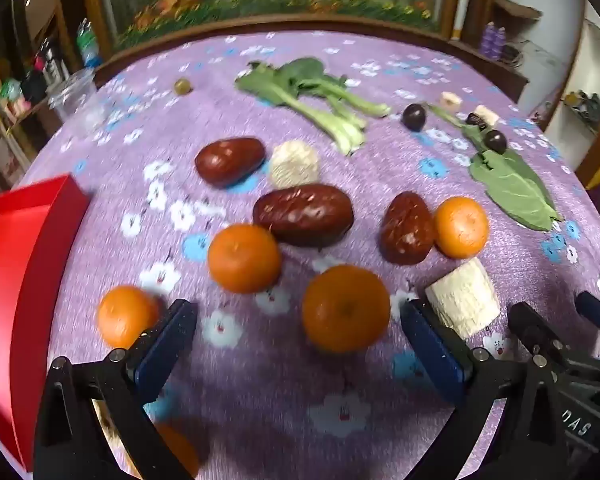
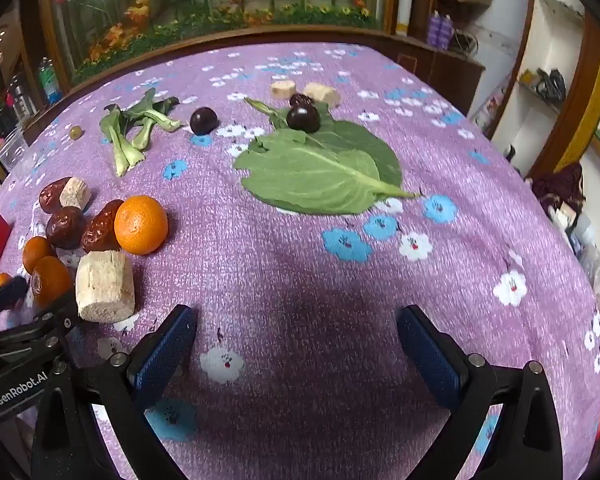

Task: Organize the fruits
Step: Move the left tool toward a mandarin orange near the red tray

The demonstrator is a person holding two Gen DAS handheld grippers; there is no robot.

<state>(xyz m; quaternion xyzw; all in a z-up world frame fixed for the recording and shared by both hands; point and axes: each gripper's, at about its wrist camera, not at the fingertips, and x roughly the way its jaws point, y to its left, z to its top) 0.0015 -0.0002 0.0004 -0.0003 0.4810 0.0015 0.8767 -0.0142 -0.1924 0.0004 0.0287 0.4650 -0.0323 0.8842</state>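
The left gripper is hovering with its blue-padded jaws spread as wide as they go and gripping nothing, a round orange mandarin sitting on the purple flowered tablecloth between them. The right gripper is hanging equally wide and empty over bare cloth near the table's front edge. Further out, more mandarins, wrinkled dark-red dates and pale cut cylinders are lying clustered beside the red tray at the left edge, while a broad green leaf and dark round plums are lying toward the far edge.
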